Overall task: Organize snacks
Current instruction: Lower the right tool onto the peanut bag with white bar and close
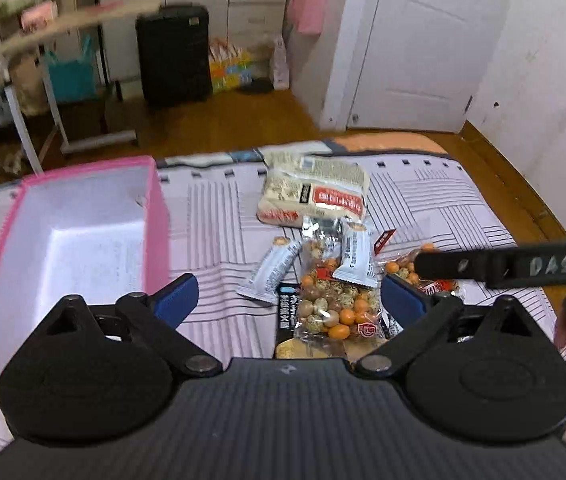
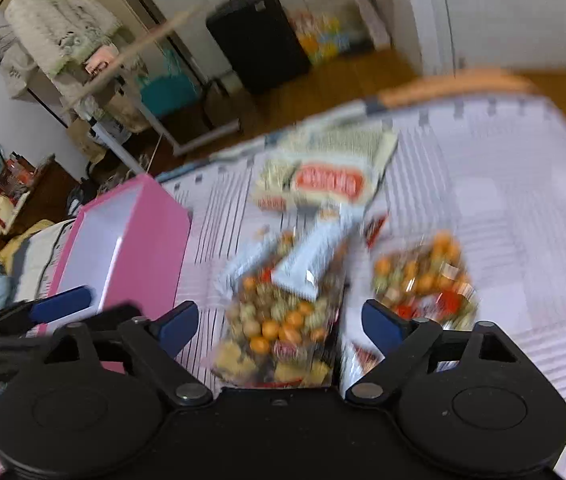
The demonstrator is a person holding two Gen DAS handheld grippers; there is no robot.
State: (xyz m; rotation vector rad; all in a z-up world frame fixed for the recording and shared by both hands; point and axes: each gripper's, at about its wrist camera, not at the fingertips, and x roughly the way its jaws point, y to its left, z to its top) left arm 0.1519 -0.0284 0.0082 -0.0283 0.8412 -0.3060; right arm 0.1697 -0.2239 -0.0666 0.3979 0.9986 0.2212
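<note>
A pile of snacks lies on the striped bed cover: a clear bag of mixed nuts (image 1: 333, 304), a second nut bag (image 1: 411, 270) to its right, two silver bar wrappers (image 1: 269, 270), and a large beige packet (image 1: 315, 194) behind them. A pink box (image 1: 83, 232) with a white inside stands open and empty at left. My left gripper (image 1: 289, 300) is open above the near nut bag. My right gripper (image 2: 279, 322) is open over the same nut bag (image 2: 283, 320); its view is blurred. The pink box (image 2: 131, 248) shows at left there.
The right gripper's black finger (image 1: 503, 264) reaches in from the right in the left wrist view. The left gripper's blue pad (image 2: 61, 304) shows beside the box. Beyond the bed are a wooden floor, a black suitcase (image 1: 173, 54), a folding table (image 1: 63, 28) and a white door (image 1: 423, 40).
</note>
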